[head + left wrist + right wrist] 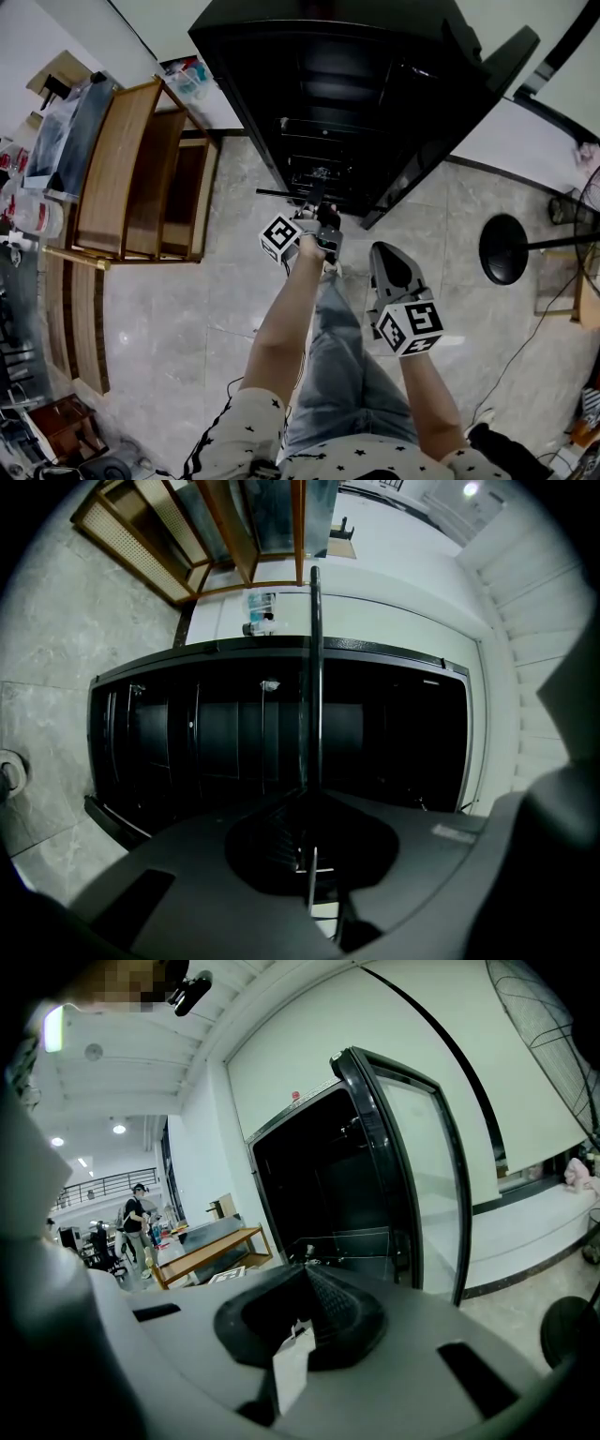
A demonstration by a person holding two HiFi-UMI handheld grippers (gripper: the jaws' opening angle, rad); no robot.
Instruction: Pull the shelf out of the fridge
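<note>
The black fridge (356,84) stands with its glass door (487,75) swung open to the right. A thin dark shelf (281,194) sticks out of its lower part. My left gripper (317,208) is shut on the shelf's front edge. In the left gripper view the shelf (315,667) shows edge-on as a dark line running into the closed left gripper (312,794), with the dark fridge interior (206,724) behind. My right gripper (378,248) hangs lower right, off the fridge. In its own view the right gripper (306,1269) is shut with nothing in it and faces the shelf (361,1239).
A wooden rack (141,169) lies on the marble floor left of the fridge. A black round stand base (503,248) and a cable sit at the right. The person's legs are below the grippers. Another person (139,1218) stands far off beside a wooden bench (206,1251).
</note>
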